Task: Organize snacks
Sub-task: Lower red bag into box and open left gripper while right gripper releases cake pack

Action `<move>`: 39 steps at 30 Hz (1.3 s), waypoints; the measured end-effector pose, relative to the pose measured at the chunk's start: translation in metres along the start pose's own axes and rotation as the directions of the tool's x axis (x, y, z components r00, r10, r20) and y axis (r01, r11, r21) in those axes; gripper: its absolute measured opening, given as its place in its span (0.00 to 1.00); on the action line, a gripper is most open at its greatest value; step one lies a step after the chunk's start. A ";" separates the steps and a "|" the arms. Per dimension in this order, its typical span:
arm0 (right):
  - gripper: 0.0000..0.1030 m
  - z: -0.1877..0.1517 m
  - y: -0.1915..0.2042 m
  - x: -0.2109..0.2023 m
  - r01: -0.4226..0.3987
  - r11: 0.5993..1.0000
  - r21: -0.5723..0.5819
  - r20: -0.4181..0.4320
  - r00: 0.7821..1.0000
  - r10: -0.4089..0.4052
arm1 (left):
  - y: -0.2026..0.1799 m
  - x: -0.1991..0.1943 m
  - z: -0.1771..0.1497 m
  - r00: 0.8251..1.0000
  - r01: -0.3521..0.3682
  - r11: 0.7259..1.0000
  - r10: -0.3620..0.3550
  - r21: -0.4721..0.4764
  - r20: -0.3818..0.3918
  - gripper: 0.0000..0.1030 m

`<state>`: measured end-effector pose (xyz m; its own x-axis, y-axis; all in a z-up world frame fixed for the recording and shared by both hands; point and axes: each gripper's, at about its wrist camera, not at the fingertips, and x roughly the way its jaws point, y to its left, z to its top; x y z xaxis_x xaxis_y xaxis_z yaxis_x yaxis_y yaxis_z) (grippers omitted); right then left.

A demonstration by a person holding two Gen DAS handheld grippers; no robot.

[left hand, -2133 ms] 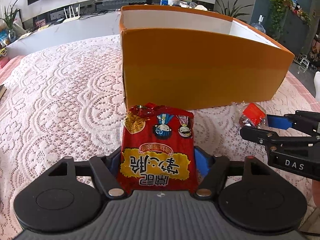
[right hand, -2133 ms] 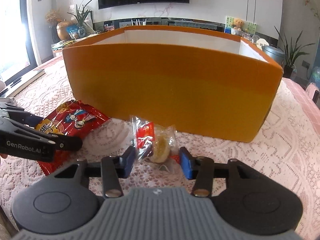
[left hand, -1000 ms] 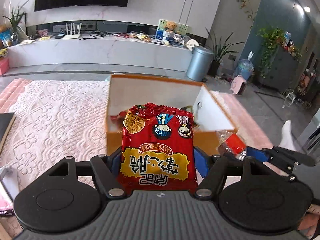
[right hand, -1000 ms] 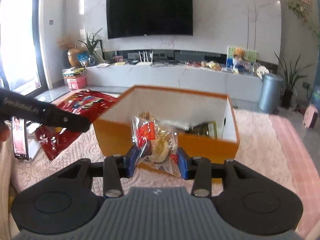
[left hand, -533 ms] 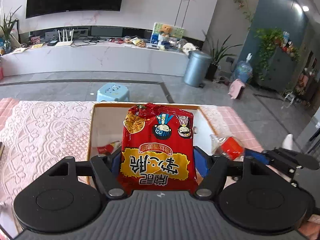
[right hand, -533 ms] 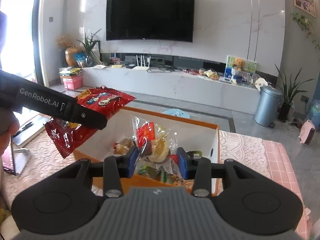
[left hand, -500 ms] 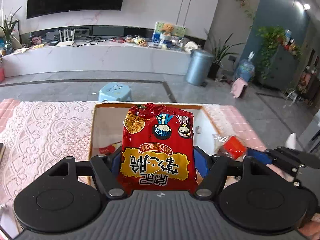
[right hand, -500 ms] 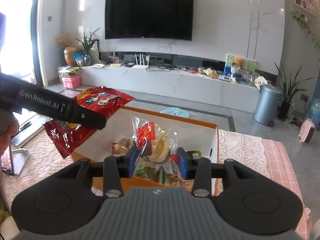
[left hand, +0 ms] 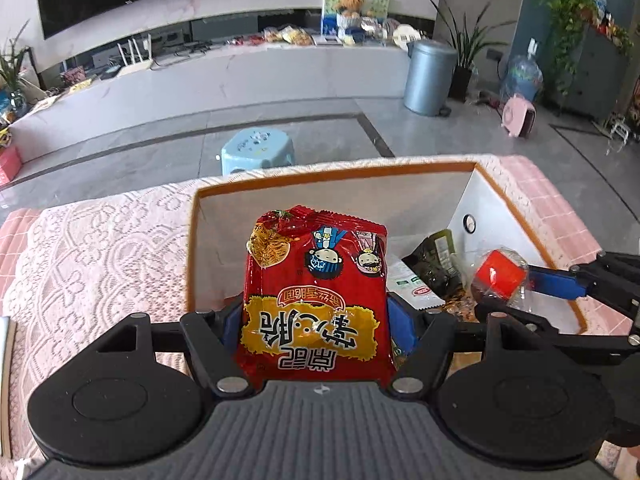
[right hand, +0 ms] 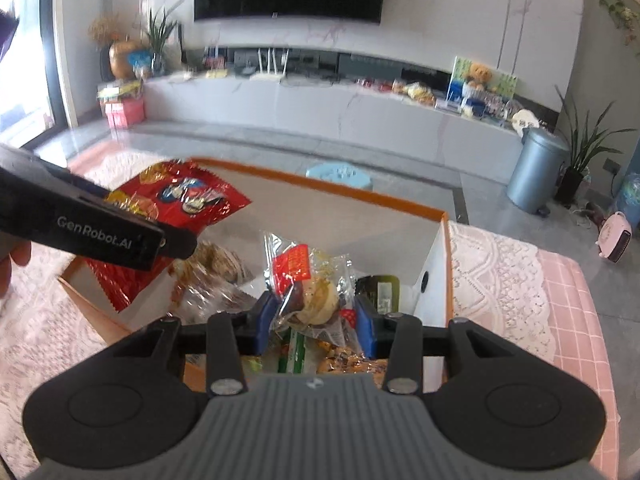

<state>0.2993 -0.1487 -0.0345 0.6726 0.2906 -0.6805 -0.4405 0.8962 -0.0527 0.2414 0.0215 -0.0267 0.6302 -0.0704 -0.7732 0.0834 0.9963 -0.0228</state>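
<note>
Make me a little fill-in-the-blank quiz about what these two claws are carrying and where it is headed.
1. The left claw is shut on a ____ noodle packet.
2. The right claw grips a clear wrapped pastry that bears a ____ label.
3. Both snacks hang above the open orange ____.
4. That container already has other ____ lying inside it.

Missing words: red; red; box; snacks
</note>
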 end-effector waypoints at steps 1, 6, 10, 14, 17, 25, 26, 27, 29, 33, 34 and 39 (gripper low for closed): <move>0.39 0.002 -0.001 0.008 0.010 1.000 -0.007 -0.027 1.000 -0.010 | -0.001 0.006 0.002 1.000 0.000 1.000 0.000 0.004 -0.010 0.78; 0.39 0.009 -0.016 0.041 0.026 1.000 0.003 -0.114 0.993 -0.026 | -0.003 0.029 0.012 0.999 -0.003 1.000 0.004 0.020 -0.041 0.78; 0.39 0.013 -0.020 0.061 0.037 0.999 -0.027 -0.162 0.986 -0.041 | -0.003 0.048 0.014 0.997 -0.016 1.000 0.018 0.027 -0.079 0.78; 0.40 0.014 -0.020 0.074 0.035 0.998 -0.050 -0.209 0.977 -0.045 | -0.001 0.064 0.015 0.990 -0.030 0.999 0.031 0.014 -0.139 0.78; 0.40 0.014 -0.018 0.080 0.035 0.998 -0.060 -0.231 0.972 -0.048 | -0.003 0.066 0.016 0.989 -0.046 0.998 0.051 0.039 -0.142 0.78; 0.41 0.008 -0.010 0.088 0.018 0.999 -0.052 -0.277 0.960 -0.031 | -0.015 0.069 0.019 0.984 -0.078 0.989 0.096 0.127 -0.148 0.82; 0.42 0.008 -0.011 0.088 0.017 0.999 -0.047 -0.283 0.959 -0.029 | -0.014 0.069 0.018 0.985 -0.078 0.989 0.096 0.126 -0.144 0.83; 0.42 0.008 -0.012 0.089 0.017 0.999 -0.042 -0.286 0.958 -0.028 | -0.014 0.069 0.018 0.986 -0.074 0.990 0.091 0.120 -0.141 0.84; 0.43 0.009 -0.012 0.087 0.015 0.999 -0.038 -0.286 0.958 -0.025 | -0.014 0.067 0.017 0.990 -0.053 0.991 0.067 0.119 -0.120 0.87; 0.48 0.012 -0.011 0.085 0.014 0.999 -0.035 -0.286 0.958 -0.024 | -0.021 0.057 0.016 0.995 -0.063 0.983 0.075 0.174 -0.062 0.89; 0.49 0.012 -0.010 0.084 0.017 0.999 -0.038 -0.286 0.958 -0.027 | -0.021 0.055 0.016 0.996 -0.064 0.983 0.074 0.173 -0.054 0.90; 0.62 0.014 -0.007 0.078 0.009 0.999 -0.040 -0.275 0.961 -0.020 | -0.017 0.041 0.021 0.998 -0.044 0.989 0.049 0.139 -0.029 0.91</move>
<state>0.3629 -0.1276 -0.0766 0.4917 0.1692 -0.8542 -0.4575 0.8849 -0.0880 0.2816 0.0009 -0.0447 0.6108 -0.0204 -0.7915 0.1616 0.9818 0.0994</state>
